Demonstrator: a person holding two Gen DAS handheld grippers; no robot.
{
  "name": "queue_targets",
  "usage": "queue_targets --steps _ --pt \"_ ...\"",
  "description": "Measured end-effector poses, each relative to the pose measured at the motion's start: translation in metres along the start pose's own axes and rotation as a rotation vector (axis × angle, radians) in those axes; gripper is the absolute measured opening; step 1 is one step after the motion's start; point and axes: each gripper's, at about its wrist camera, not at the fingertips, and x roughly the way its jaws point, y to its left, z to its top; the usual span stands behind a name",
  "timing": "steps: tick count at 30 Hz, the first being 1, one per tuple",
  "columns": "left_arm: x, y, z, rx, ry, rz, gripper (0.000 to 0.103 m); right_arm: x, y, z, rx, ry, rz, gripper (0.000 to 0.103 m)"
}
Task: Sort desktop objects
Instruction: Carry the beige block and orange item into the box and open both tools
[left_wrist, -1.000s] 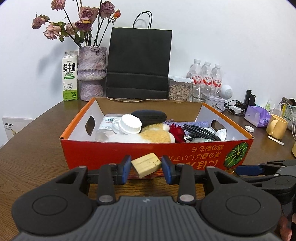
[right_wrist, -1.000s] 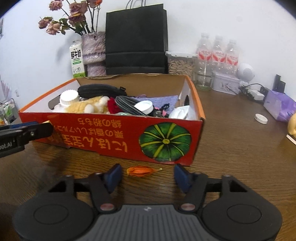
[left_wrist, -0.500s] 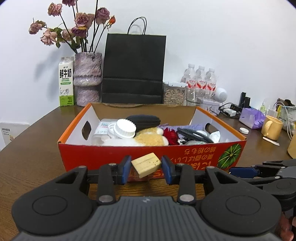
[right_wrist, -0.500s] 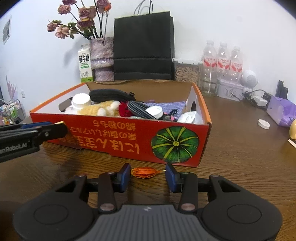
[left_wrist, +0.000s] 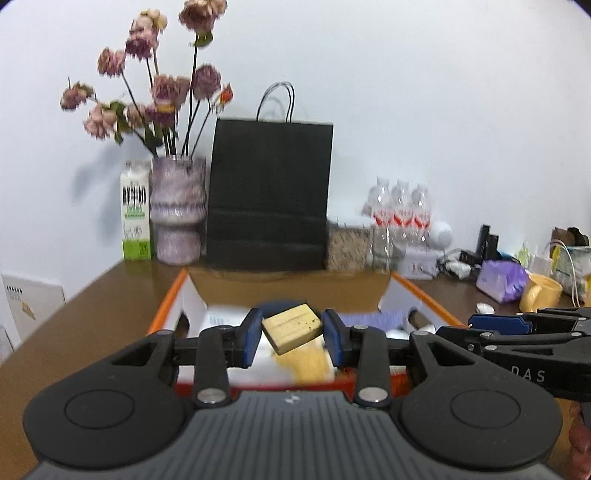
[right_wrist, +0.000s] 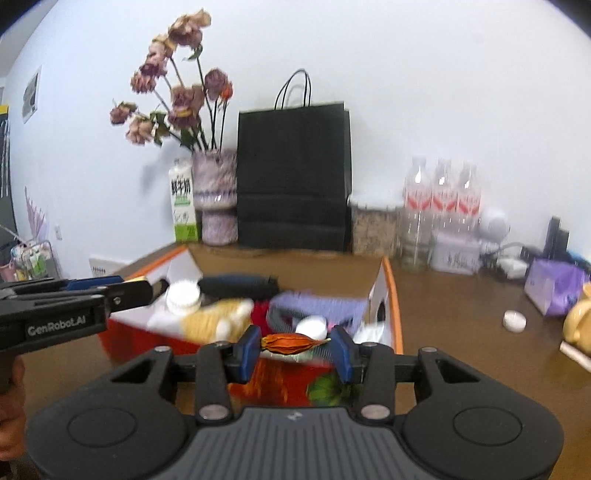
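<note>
My left gripper (left_wrist: 292, 334) is shut on a pale wooden block (left_wrist: 291, 328), held in the air in front of the orange cardboard box (left_wrist: 168, 306). My right gripper (right_wrist: 295, 345) is shut on a small orange dried flower (right_wrist: 290, 343), lifted above the box's near wall (right_wrist: 140, 338). The box holds a white-lidded jar (right_wrist: 183, 298), a black case (right_wrist: 236, 286), a yellow plush toy (right_wrist: 210, 321) and purple cloth (right_wrist: 317, 304). Each gripper shows at the edge of the other's view: the right gripper (left_wrist: 524, 332) and the left gripper (right_wrist: 70, 306).
Behind the box stand a milk carton (left_wrist: 135, 212), a vase of dried roses (left_wrist: 179, 210), a black paper bag (left_wrist: 269, 195), a clear container (right_wrist: 375, 227) and three water bottles (right_wrist: 441, 195). A purple pack (right_wrist: 554, 291), white cap (right_wrist: 514, 320) and yellow mug (left_wrist: 539, 299) lie right.
The right gripper closed on the orange flower and lifted it off the table. Both grippers rose, so the box now sits lower in both views.
</note>
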Motion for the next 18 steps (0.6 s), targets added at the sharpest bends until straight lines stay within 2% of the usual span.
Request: queue_targets --steps 6,12,15,18 --pt "0.027 -0.003 0.023 -0.004 -0.033 0.039 0.037 0.026 -0.005 0.027 0.025 -0.040 -0.007 0.040" --pt "0.064 -0.004 0.026 -0.023 -0.055 0.091 0.037 0.064 -0.020 0.039 0.102 -0.052 -0.001 0.040" --pt "0.081 -0.005 0.017 -0.001 -0.035 0.097 0.037 0.078 -0.027 0.033 0.116 -0.066 0.006 0.040" --pt "0.093 -0.008 0.008 0.023 -0.001 0.114 0.037 0.089 -0.032 0.026 0.117 -0.033 0.014 0.040"
